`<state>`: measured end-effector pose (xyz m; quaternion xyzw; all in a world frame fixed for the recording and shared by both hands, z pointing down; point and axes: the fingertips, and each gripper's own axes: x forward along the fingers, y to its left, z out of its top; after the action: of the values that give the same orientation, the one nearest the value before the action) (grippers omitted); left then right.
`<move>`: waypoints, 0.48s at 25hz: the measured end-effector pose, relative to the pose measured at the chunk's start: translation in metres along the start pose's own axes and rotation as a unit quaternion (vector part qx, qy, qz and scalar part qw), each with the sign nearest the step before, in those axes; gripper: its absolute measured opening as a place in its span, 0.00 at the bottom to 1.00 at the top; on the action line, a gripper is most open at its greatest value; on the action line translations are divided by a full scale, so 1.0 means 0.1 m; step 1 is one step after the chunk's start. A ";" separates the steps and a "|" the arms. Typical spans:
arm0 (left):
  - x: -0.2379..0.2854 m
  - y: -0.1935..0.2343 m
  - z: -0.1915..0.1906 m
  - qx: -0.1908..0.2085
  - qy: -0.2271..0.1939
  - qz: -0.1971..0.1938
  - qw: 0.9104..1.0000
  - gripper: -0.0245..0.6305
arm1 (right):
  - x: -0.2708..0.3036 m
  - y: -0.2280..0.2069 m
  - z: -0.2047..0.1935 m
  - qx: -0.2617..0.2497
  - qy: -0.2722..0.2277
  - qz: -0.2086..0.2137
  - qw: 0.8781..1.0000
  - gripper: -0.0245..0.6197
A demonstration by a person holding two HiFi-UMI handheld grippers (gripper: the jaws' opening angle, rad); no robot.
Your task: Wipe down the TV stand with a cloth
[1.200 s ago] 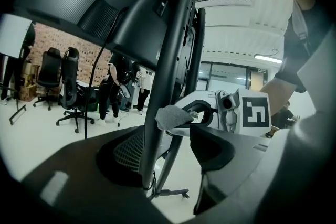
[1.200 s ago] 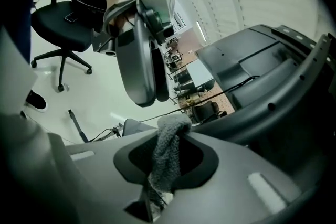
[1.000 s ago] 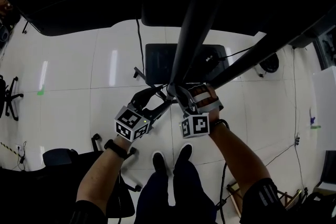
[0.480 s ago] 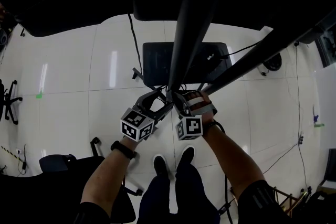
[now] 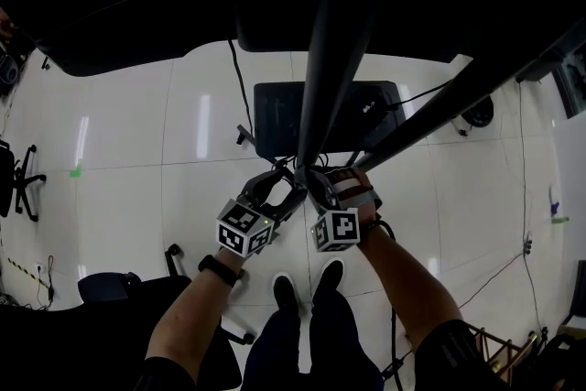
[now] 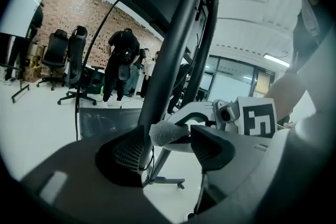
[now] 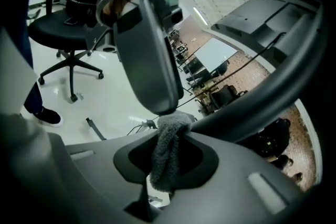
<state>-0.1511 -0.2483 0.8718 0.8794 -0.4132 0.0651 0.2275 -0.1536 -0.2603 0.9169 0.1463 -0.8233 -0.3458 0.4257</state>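
Note:
The TV stand's dark pole rises from its base plate on the white floor. Both grippers meet at the pole low down. My left gripper is open, and in the left gripper view the pole passes between its jaws, close to the left one. My right gripper is shut on a grey cloth, whose tuft presses against the pole. The cloth's tip also shows between the left gripper's jaws. The left gripper's body fills the right gripper's view.
A black cable runs across the floor to the base. Office chairs stand at the left and behind me. My shoes are just behind the grippers. Several people stand by a brick wall.
Both grippers have drawn a little closer together at the pole and shifted slightly. The right gripper keeps its hold on the cloth.

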 end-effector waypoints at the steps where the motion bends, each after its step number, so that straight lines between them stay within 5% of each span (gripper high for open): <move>1: -0.04 -0.05 0.05 0.001 -0.003 -0.002 1.000 0.50 | -0.10 -0.08 0.04 0.021 -0.007 -0.005 1.000 0.13; 12: -0.64 -1.34 1.26 0.081 -0.035 -0.054 0.995 0.50 | -1.90 -1.49 0.65 0.162 -0.089 -0.091 0.979 0.13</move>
<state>-0.1005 -0.1861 0.6938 0.9177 -0.3662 0.0551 0.1437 -0.1006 -0.2368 0.6731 0.2561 -0.8862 -0.2566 0.2885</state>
